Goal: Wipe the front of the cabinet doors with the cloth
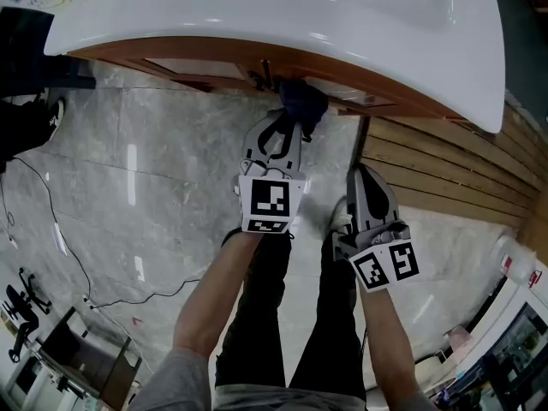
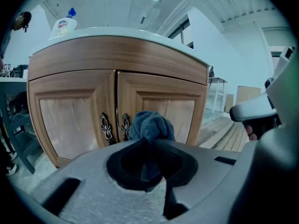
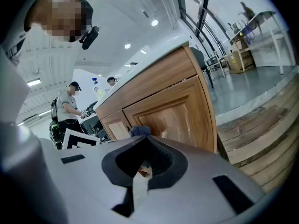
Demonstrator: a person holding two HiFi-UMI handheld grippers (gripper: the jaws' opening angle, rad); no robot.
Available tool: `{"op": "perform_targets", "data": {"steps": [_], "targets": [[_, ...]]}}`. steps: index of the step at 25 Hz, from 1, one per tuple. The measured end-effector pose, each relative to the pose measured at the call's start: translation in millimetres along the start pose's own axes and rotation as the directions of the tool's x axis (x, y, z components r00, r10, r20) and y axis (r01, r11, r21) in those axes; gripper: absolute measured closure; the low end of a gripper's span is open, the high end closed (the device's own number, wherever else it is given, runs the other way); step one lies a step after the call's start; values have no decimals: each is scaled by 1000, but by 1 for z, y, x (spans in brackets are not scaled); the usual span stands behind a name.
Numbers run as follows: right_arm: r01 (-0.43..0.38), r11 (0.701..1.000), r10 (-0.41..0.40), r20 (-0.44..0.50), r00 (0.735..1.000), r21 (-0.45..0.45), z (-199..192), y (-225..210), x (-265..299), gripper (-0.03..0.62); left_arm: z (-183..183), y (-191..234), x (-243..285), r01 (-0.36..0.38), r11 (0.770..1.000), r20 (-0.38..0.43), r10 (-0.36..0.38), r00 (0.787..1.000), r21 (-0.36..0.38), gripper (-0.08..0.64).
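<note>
We stand before a wooden cabinet [image 3: 154, 85] with a two-jaw tool in each hand. The left claw [image 2: 152, 141] is clamped on a dark blue cloth [image 2: 150, 125], which bunches past the jaw tips in a soft wad; the wad sits close to the right door [image 2: 180, 108], just beside the ornate handles [image 2: 106, 128] at the centre seam; we cannot tell whether it touches the wood. The right claw [image 3: 145, 141] hangs lower and to the right, its jaws drawn together with nothing between them.

We judge the cloth light, limp and easily squashed; it should not slip from the jaws, though a loose fold could snag on the handles. Gripping it by the middle, with a padded ball left in front, looks the right hold for rubbing flat panels.

The left gripper view shows the left door [image 2: 70, 120] and the right door full face, plus a bottle [image 2: 63, 26] on the white table [image 1: 342, 24] above. The head view looks steeply down, so that table's overhang hides nearly all the door fronts; it alone shows how the two claws stand to each other above the marble floor [image 1: 154, 169]. The right gripper view sees the cabinet side-on, with the cloth peeking over its jaws and people [image 3: 69, 108] in the background.
</note>
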State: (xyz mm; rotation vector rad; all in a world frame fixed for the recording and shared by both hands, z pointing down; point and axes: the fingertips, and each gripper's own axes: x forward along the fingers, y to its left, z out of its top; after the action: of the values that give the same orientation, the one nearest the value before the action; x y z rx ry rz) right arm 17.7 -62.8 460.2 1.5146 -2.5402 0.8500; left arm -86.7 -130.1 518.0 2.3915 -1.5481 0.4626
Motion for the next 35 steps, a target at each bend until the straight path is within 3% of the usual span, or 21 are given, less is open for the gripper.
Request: {"op": "perform_targets", "data": {"steps": [4,9,16,24,35], "targets": [[9,1000,-9,-2,1000,4,-2,-2,5,583,-4,12,11,-36,998,-1,36,999,47,517],[12,1000,-12,-9,1000,7,-3,-2,10,583,-16,27,21,-71,997,-35,72,997,42,517],[12,1000,-12,-11,1000,10,0,-6,12,583,-11,29,30,-60,996,-21,62,998,72,517],[14,1000,-13,-13,1000,19,3,-21,5,583,-16,8,41,-29,998,-62,32,998,50,517],[35,999,-35,-6,999,37,8,-51,-16,583,-7,-30,59,5,999,-60,-2,998,53,517]]}}
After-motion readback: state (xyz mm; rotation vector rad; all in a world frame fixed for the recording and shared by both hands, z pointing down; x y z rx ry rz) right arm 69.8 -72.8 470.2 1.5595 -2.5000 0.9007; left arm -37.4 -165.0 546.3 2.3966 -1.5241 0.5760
